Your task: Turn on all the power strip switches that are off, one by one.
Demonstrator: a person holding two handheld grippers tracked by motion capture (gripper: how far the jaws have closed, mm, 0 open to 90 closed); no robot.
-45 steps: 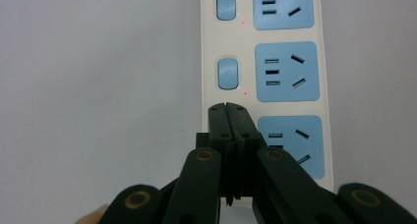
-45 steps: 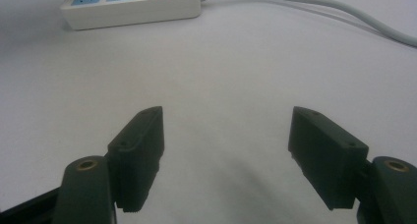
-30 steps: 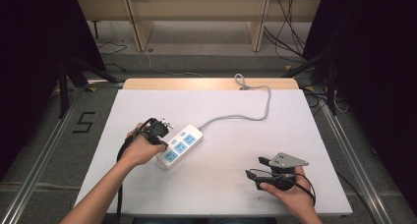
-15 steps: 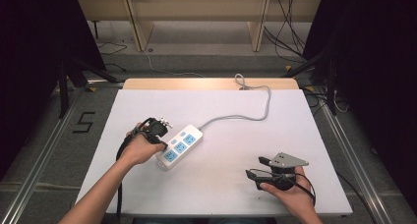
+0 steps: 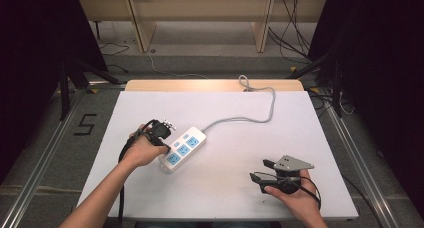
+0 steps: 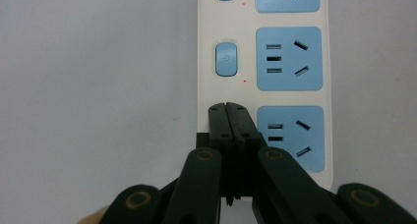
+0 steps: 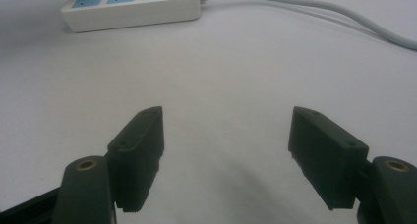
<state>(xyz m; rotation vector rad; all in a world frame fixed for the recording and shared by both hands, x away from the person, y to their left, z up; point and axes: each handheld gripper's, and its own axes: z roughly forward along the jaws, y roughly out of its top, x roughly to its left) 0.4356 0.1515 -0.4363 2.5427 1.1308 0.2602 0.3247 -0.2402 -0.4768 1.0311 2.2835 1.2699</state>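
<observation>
**Closed jaws pressed to a power-strip switch**

White plastic power strip with three pale-blue sockets [image 5: 183, 149] lying diagonally on the white tabletop [image 5: 225, 198], left of centre, grey cord [image 5: 250, 119] trailing off toward the far edge. Left gripper [image 6: 228, 106] brought fully together, nothing between the jaws, the joined tips set down on the strip's switch column right where the nearest blue rocker button would sit; next button [image 6: 226, 59] visible just beyond. Likely closed on purpose, to make one blunt point for pushing a switch. Right gripper [image 7: 226, 135] parked well apart near the right front edge, jaws spread and empty, aimed toward the strip, apparently kept clear while waiting.
</observation>
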